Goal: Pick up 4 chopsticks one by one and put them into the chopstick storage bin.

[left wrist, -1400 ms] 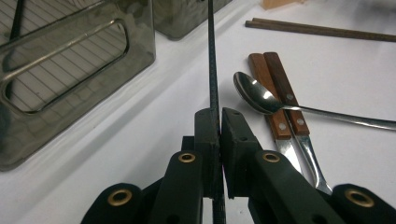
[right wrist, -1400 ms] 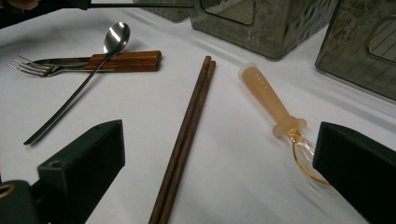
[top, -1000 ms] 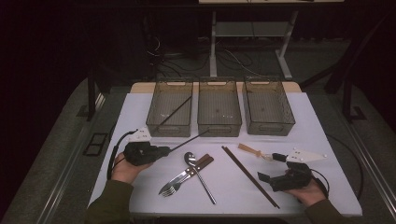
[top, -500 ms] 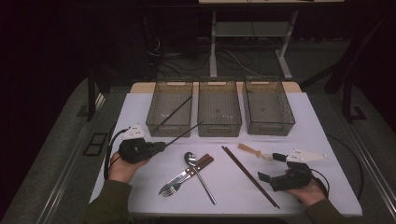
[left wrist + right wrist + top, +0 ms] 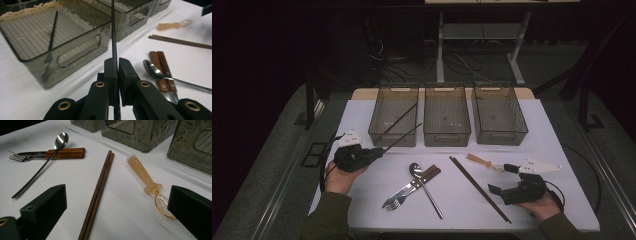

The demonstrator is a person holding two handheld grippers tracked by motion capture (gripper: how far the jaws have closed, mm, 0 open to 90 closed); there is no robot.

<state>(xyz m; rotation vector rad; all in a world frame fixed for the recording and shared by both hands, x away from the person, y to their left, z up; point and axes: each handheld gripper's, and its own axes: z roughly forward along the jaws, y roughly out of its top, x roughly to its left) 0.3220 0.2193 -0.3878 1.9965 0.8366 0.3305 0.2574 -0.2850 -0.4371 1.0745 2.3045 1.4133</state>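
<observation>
Left gripper view shows the left tool (image 5: 117, 75) clamped on a black chopstick (image 5: 114, 37).

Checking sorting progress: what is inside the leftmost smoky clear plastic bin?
One thin black chopstick leans inside the leftmost smoky clear plastic bin. Its ribbed floor otherwise looks bare; the near wall blurs the lowest part.

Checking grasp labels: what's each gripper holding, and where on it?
Left gripper: shut on a black chopstick, near its lower end. Right gripper: open, holding nothing.
</observation>
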